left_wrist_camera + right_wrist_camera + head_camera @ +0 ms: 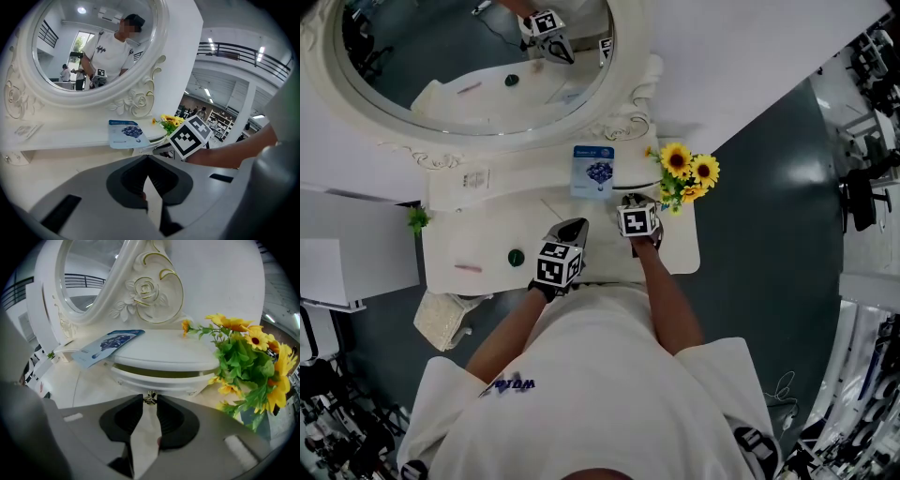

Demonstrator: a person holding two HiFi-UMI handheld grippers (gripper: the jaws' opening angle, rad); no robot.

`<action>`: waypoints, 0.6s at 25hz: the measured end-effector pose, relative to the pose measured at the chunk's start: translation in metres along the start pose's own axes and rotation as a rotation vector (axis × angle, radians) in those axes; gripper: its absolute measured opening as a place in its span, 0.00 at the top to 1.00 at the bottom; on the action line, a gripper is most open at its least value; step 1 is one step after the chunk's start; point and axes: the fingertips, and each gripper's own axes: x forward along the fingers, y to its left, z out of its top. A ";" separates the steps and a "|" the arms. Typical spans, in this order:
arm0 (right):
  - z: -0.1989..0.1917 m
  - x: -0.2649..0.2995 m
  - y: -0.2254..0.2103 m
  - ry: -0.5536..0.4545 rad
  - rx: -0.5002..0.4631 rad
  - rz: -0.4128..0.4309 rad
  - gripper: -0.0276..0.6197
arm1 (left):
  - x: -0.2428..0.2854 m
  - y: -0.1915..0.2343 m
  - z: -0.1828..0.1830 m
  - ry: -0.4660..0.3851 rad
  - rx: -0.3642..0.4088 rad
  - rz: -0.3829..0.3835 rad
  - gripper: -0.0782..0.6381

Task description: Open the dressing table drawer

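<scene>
A small white drawer (161,378) sits under the raised curved shelf (164,352) of the dressing table (487,246). A narrow dark slit shows between the shelf and the drawer front. My right gripper (150,401) is shut on the drawer's little metal knob (150,397), one pad on each side of it. In the head view the right gripper (634,201) points at the shelf, next to the flowers. My left gripper (148,160) is shut with nothing in it. The left gripper (573,229) hovers over the tabletop, just left of the right one.
A vase of sunflowers (685,174) stands right of the drawer, close to my right gripper. A blue packet (593,172) lies on the shelf. The oval mirror (478,56) rises behind. A green knob-like thing (517,257) and a pink stick (469,267) lie at the table's left.
</scene>
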 end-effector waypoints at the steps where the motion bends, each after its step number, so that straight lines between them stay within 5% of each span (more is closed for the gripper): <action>1: -0.002 0.000 0.000 0.003 -0.001 -0.001 0.80 | 0.000 0.000 0.000 -0.001 0.000 0.000 0.88; 15: -0.007 -0.005 0.002 0.003 -0.007 0.009 0.80 | -0.006 -0.005 -0.003 -0.008 0.028 0.014 0.88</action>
